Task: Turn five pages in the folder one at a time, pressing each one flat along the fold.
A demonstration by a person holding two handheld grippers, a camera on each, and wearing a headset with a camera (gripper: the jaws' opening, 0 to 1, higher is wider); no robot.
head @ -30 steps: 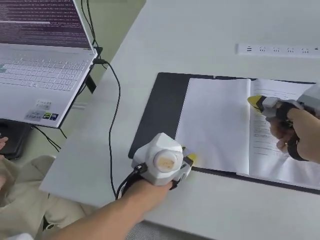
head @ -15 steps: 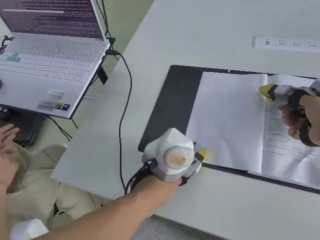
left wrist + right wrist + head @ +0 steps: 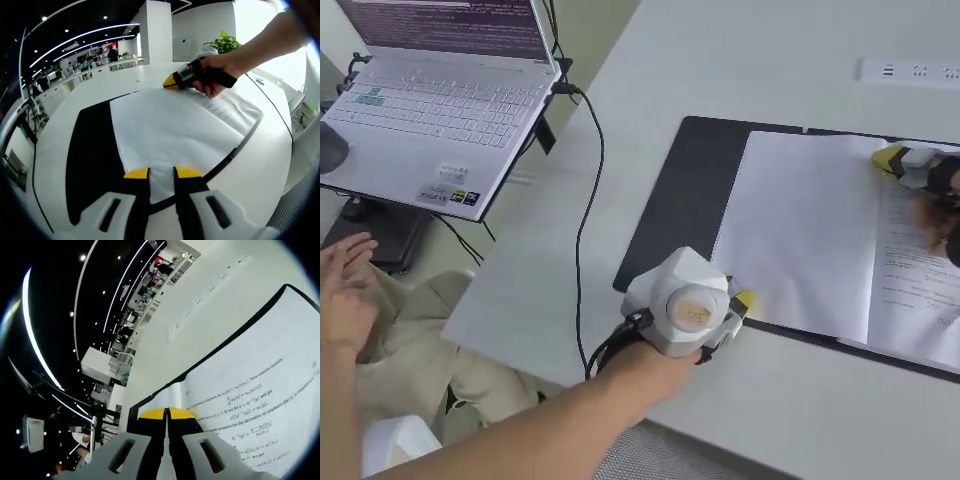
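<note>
Over at 3 o'clock of head view, shows folder (image 3: 690,190) open flat on table (image 3: 720,60), blank page (image 3: 800,230) on left, printed page (image 3: 920,290) on right. Puts right gripper (image 3: 888,158) on the fold at 2 o'clock, close under the pages' far edge; sat lower down the fold a second ago, so has slid away from the person, toward 12 o'clock. Discount whole-frame drift toward 3 o'clock: camera swing, not folder. Keeps left gripper (image 3: 742,300) parked at blank page's near corner, 6 o'clock of folder, same spot as before. Also catches laptop (image 3: 440,120) at 10 o'clock, power strip (image 3: 910,70) at 1 o'clock. Moving to left gripper view: has own jaws a narrow gap apart, nothing between, tips at blank page's near edge; places right gripper (image 3: 172,80) at 12 o'clock on the fold. Moving to right gripper view: has jaws closed tip to tip, empty, nose down on the fold at 6 o'clock, printed page (image 3: 250,375) spreading toward 3 o'clock. Reads as pressing stroke nearly run out along the fold, so this page likely about flat; next turn probably due. Cannot tell which of five pages.
</note>
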